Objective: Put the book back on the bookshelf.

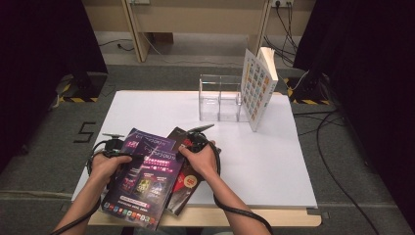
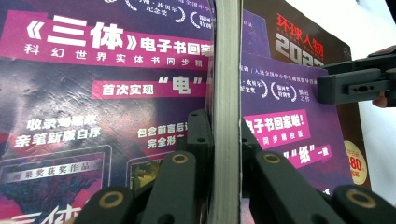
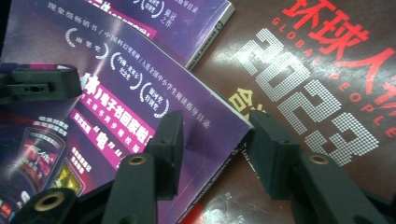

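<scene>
Overhead, I see the white table (image 1: pixel 274 161) whole: my left gripper (image 1: pixel 113 146) at the left edge of a purple magazine (image 1: pixel 142 183) that lies tilted at the near left, another purple magazine (image 1: pixel 147 139) under it, a dark brown magazine (image 1: pixel 185 183) beneath both, and farther back a clear acrylic holder (image 1: pixel 219 104) with a pale booklet (image 1: pixel 258 90) leaning against its right side. From that height I can't read how the jaws stand.

My left gripper view settles it: the left gripper (image 2: pixel 224 144) is clamped on the upper purple magazine (image 2: pixel 226 93), seen edge-on, pads pressed to both covers. At its right edge my right gripper's black jaw tip (image 2: pixel 355 85) pokes in.

My right gripper view shows the right gripper (image 3: pixel 219 149) part open, jaws straddling the corner of that purple magazine (image 3: pixel 140 88) without pressing it, the brown cover (image 3: pixel 327 93) below. I can't tell whether one pad touches the paper. Both covers run off frame, and the far text is too small to read.
</scene>
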